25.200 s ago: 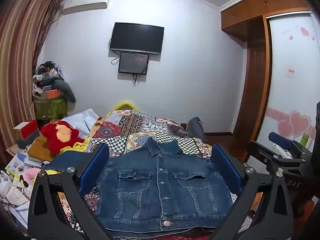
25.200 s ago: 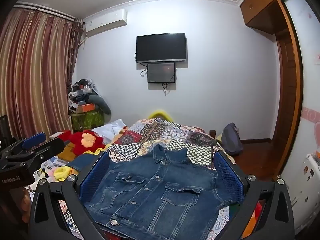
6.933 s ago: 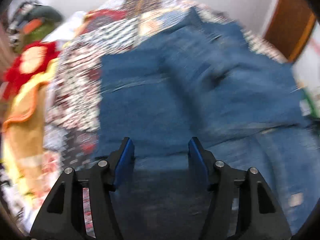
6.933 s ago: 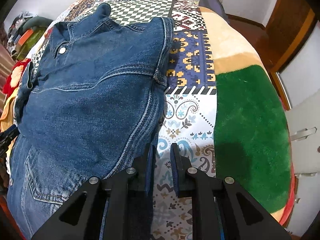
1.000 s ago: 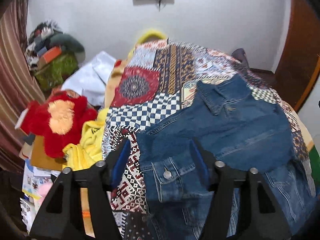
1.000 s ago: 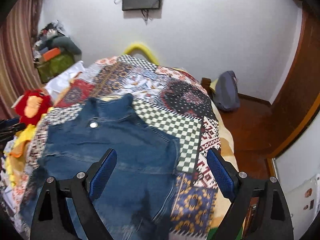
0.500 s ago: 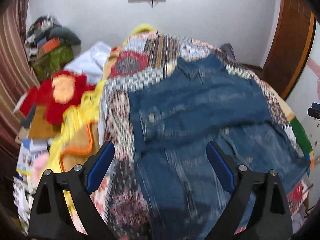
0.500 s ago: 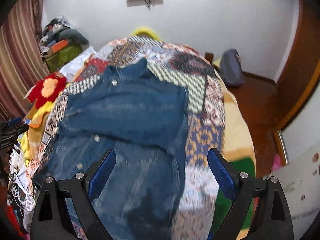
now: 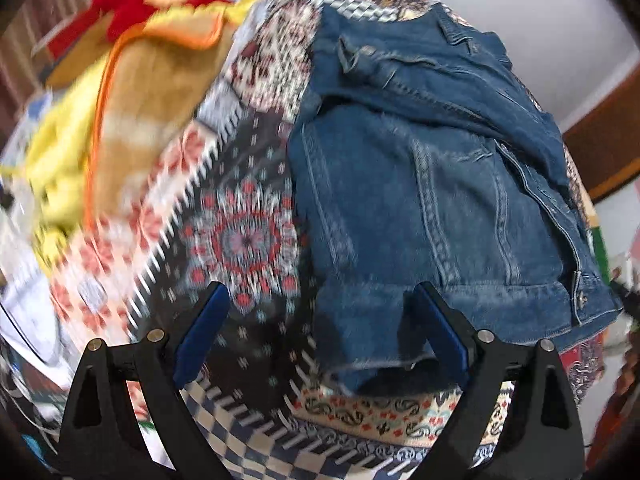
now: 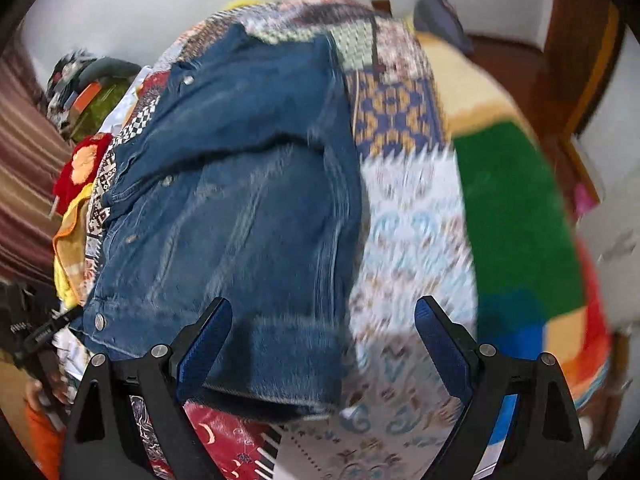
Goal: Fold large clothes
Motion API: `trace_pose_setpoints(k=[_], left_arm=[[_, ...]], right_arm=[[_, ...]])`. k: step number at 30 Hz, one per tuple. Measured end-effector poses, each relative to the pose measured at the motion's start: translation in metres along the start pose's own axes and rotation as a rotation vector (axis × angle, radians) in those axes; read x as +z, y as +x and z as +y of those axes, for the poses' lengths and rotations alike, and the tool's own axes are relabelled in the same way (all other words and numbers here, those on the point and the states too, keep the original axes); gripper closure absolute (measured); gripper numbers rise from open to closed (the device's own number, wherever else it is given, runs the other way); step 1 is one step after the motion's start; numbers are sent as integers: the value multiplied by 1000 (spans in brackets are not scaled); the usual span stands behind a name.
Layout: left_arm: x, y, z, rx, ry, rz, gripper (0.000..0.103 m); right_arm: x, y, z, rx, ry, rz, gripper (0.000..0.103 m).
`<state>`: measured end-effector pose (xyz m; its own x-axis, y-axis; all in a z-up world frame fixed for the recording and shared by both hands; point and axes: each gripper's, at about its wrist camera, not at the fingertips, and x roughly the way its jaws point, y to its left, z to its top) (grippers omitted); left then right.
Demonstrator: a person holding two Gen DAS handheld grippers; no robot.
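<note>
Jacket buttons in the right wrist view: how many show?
3: one near the collar, one mid-placket, one at the hem of the jacket. Folds may hide others.

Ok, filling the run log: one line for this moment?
left gripper: open | right gripper: open | denim jacket: sleeves folded in, on patchwork blanket

Even indoor light, soft shadows, heavy motion blur, fisheye bending, dark vignetted corners

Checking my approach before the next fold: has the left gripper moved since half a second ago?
Yes. The left gripper has dropped toward the near hem of the blue denim jacket; the wall-mounted screen, in view before, is now out of frame.
</note>
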<state>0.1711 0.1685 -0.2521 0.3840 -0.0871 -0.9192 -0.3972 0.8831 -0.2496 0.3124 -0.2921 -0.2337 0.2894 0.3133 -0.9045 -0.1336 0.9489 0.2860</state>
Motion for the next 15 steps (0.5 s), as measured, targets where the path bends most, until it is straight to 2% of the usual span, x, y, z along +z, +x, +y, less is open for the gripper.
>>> trace_pose_setpoints(k=[2,5,8,10,11,12,14,15], left_arm=[[-5,3,6,-38,-47,16,10],[-11,10,11,-107,-104,48,11],[-14,14,11,-158,-121,56,26],[-15,11,7,-190,-112,57,44],[-16,10,5,-209,-107,56,49],[-16,9,3,-217,-100,54,54],[-16,5,-2,-189,-81,29,61],[-15,3,-5,-173,-71,19,66]], right_arm=[[-8,7,-2,48,31,13,12],[-15,5,2,48,22,-29,16],[-17,4,9,73,2,-31,31],[-18,6,14,88,-19,-26,44],[-19,6,17,82,-30,-34,45],[-18,5,19,77,-42,-44,52],[-18,3,24,64,-74,-67,59],[-17,2,27,59,-89,-76,67]])
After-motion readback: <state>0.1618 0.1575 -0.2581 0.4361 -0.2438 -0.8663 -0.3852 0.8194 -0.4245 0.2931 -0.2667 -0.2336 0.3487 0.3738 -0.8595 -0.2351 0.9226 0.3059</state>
